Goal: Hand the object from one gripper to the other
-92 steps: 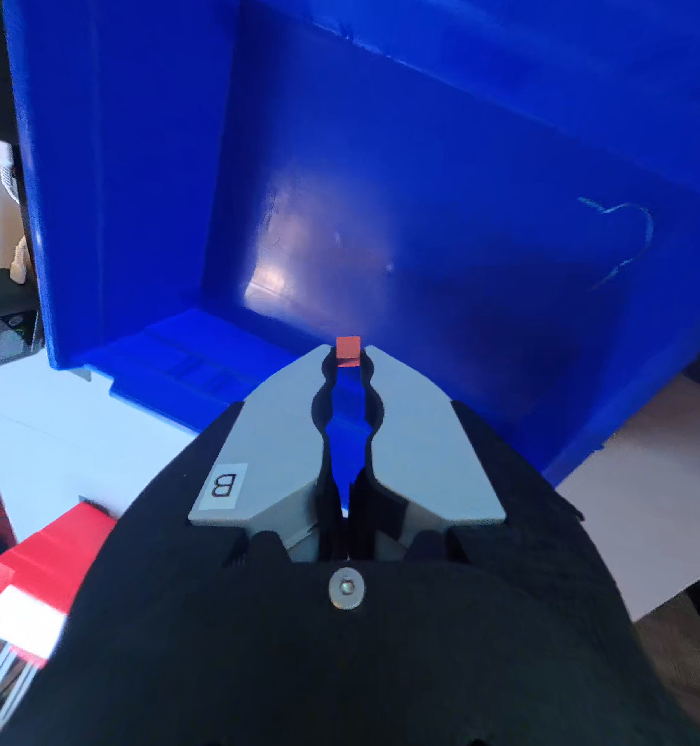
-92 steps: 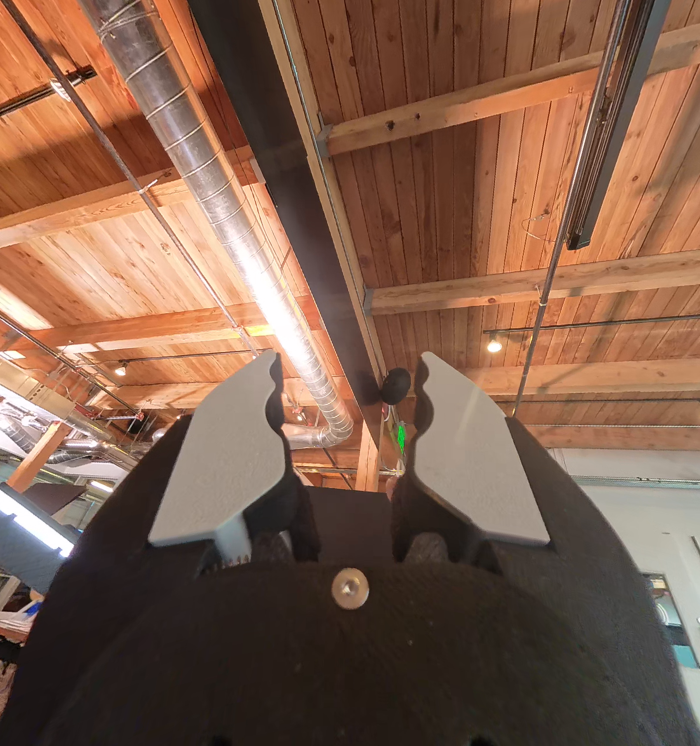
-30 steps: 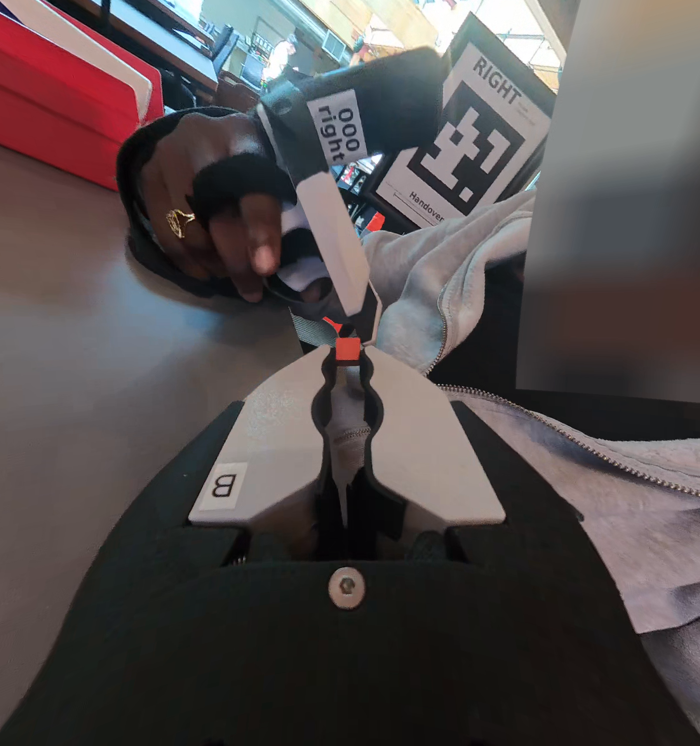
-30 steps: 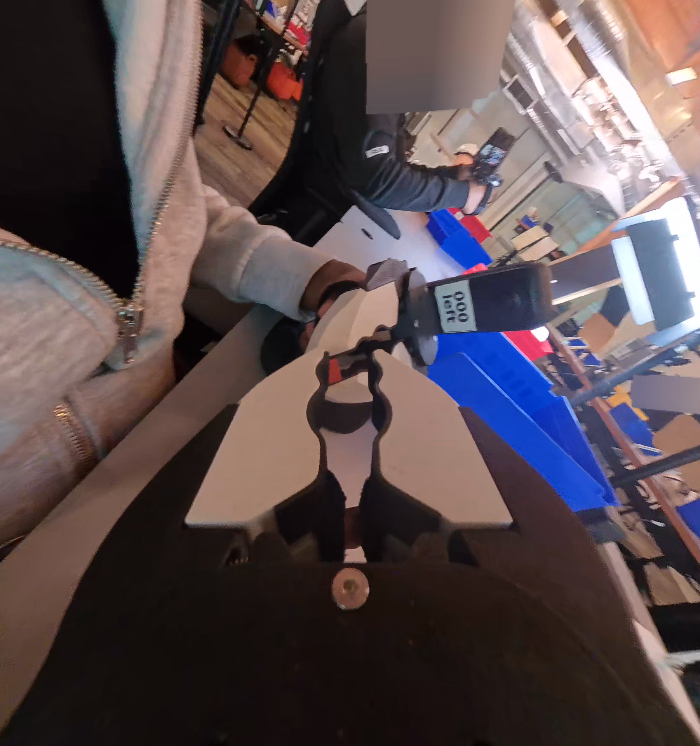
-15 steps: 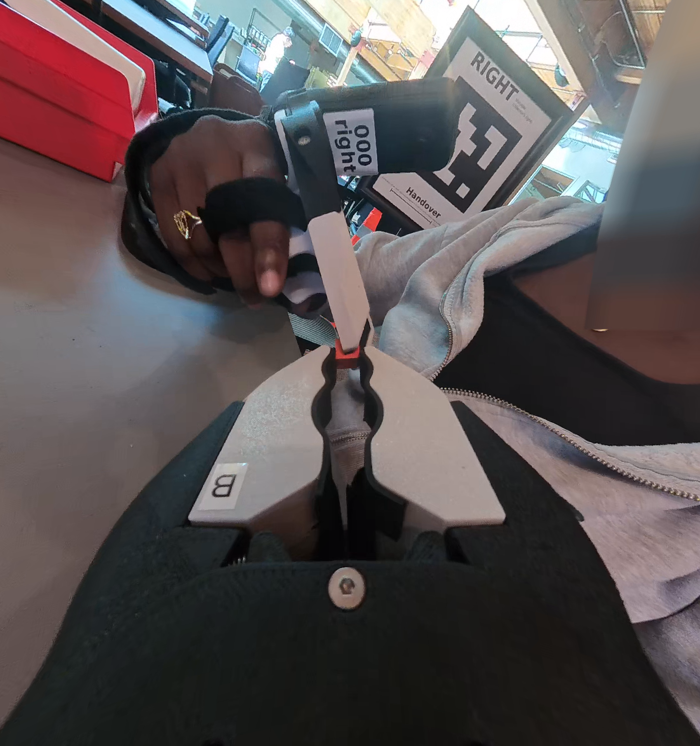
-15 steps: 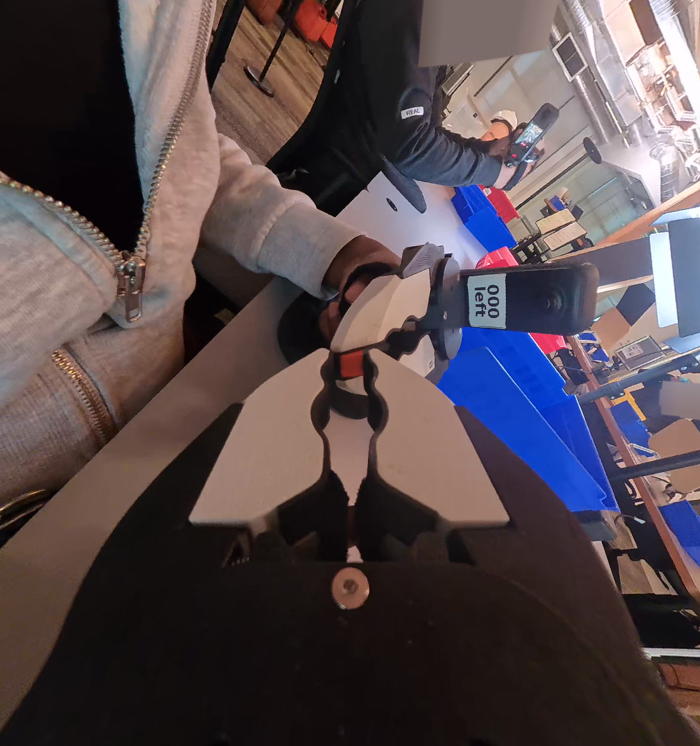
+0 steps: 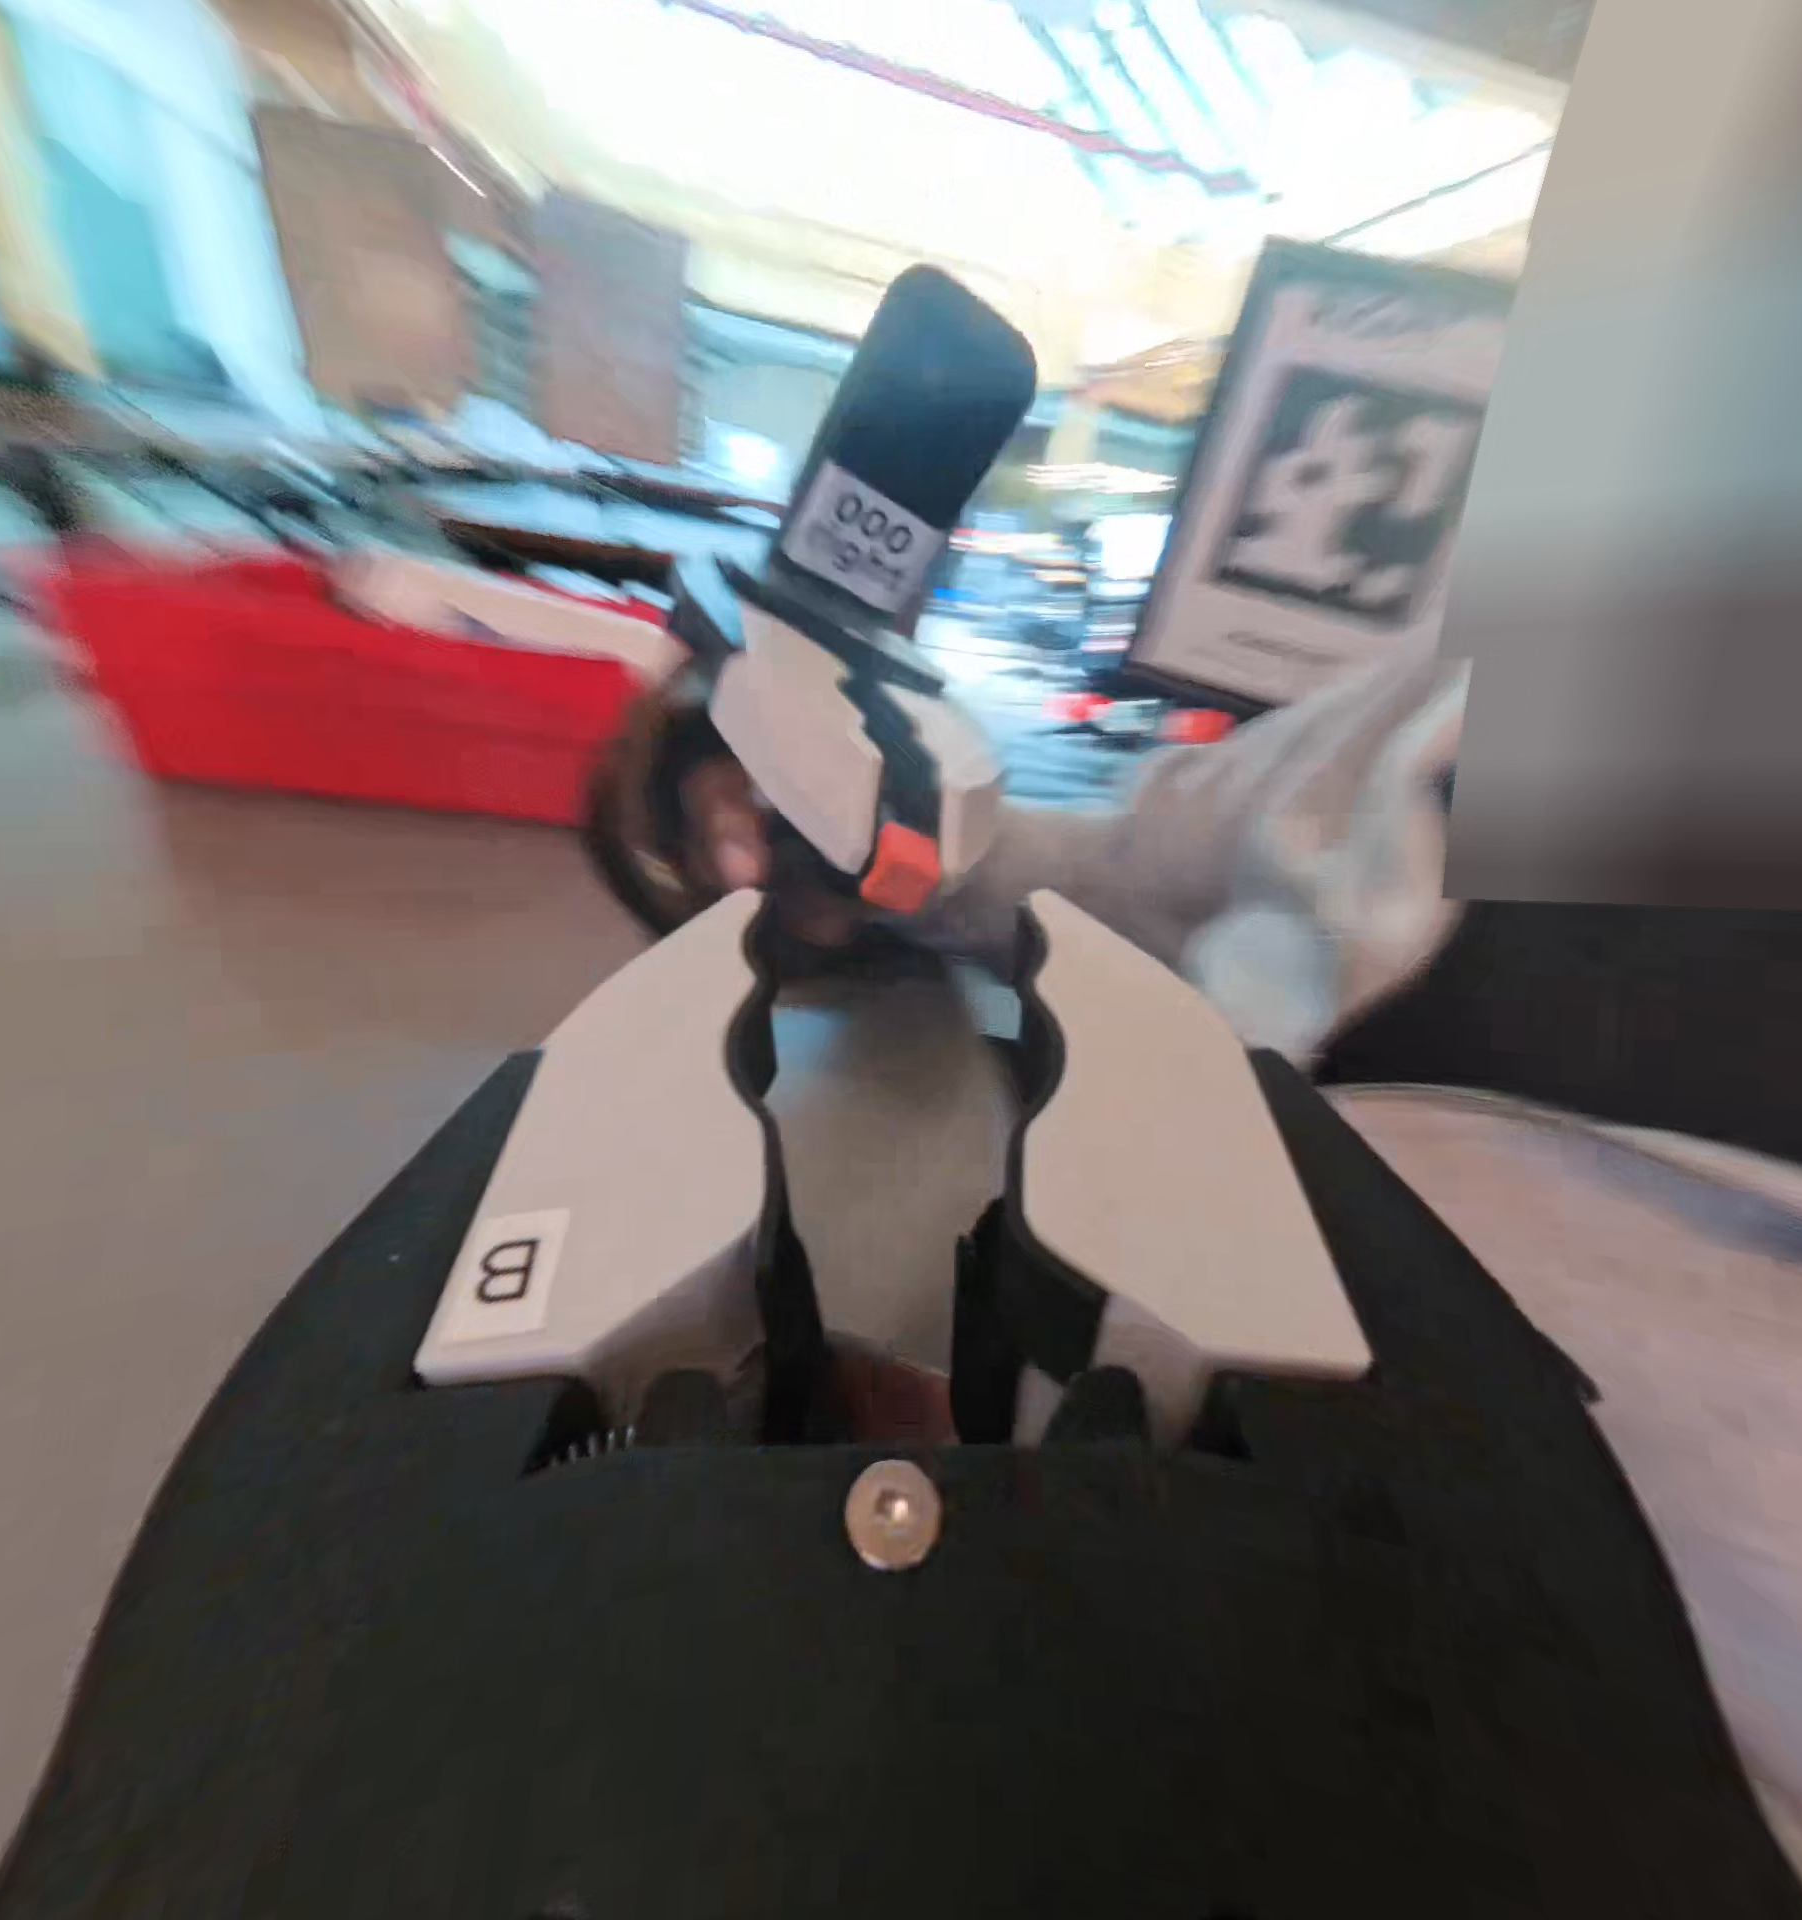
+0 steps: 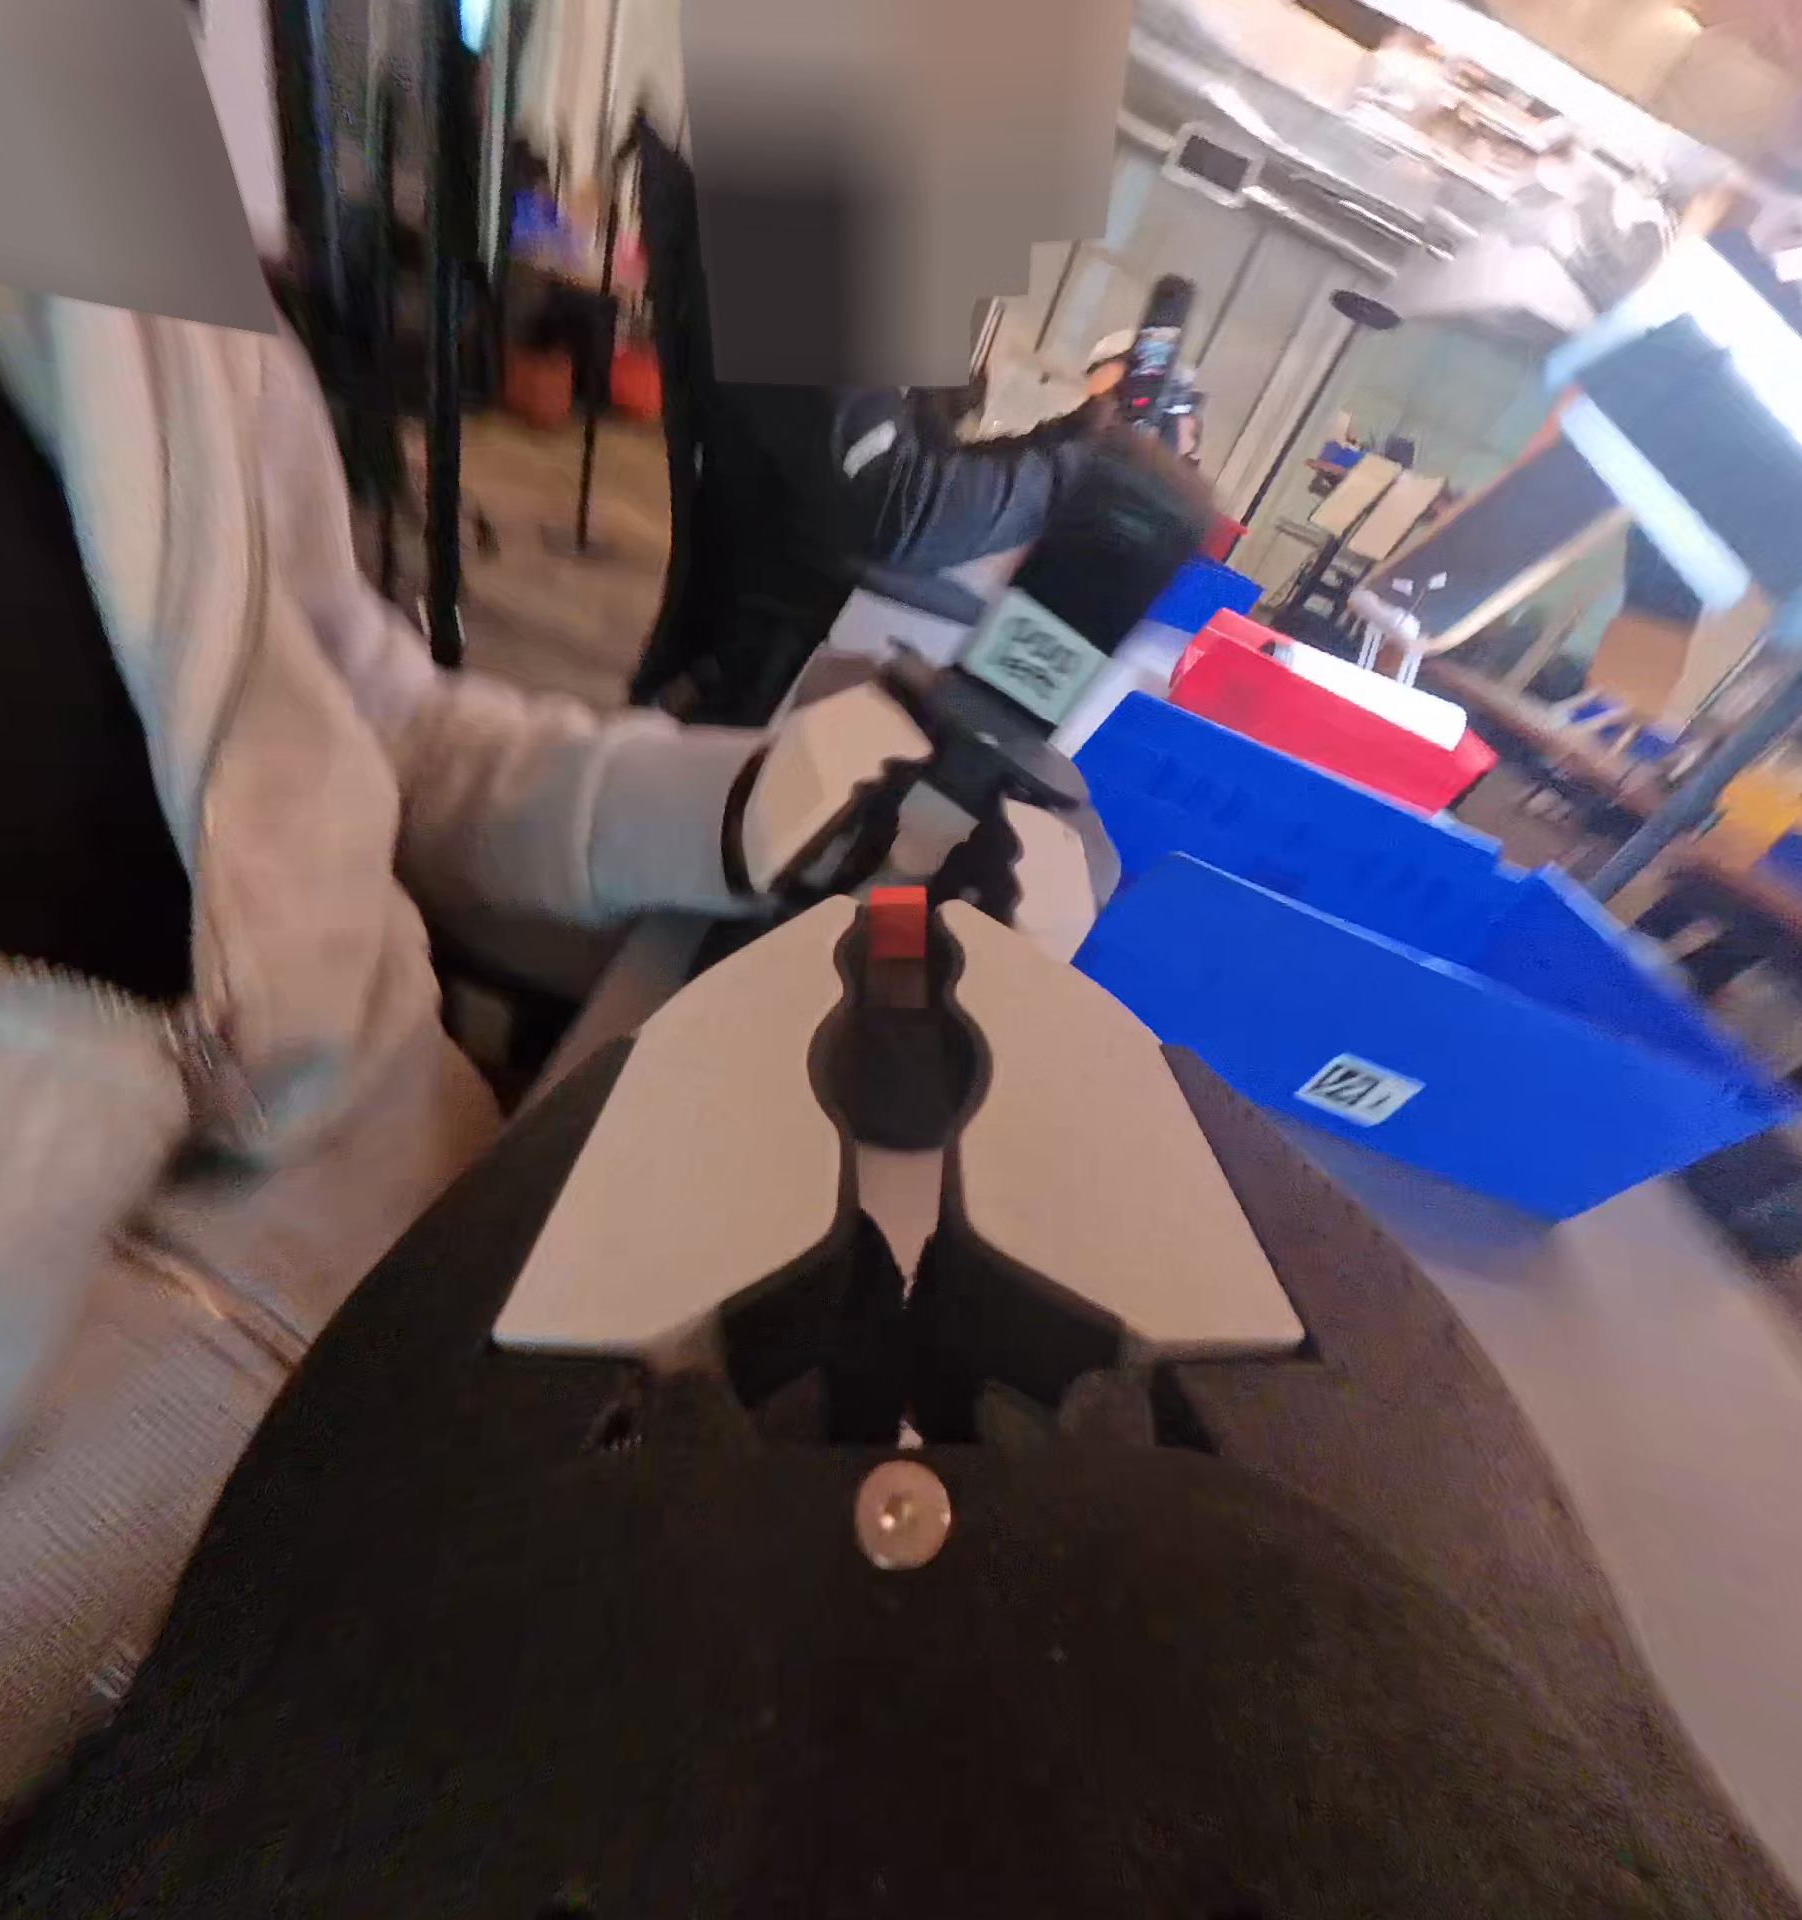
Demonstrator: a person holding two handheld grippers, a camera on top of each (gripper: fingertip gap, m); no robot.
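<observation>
Small red square block point(image 8: 897, 925) now sitting pinched in tips of grey two-finger right gripper point(image 8: 898, 912), at 12 o'clock. Grey two-finger left gripper point(image 7: 889, 909) now gaping wide, holding nothing, no longer squeezing block. Pulling apart from each other. Looking like hand-over done. Big blue plastic bin point(image 8: 1396, 1039) sitting at 3 o'clock.

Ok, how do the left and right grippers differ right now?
The left gripper is open, its fingers spread with nothing between them; the right gripper is shut, pinching the small red block at its fingertips. In the left wrist view the left gripper sits just short of the block, while the right gripper carries it clear of the table. Both have the same grey scalloped fingers on black bodies.
</observation>
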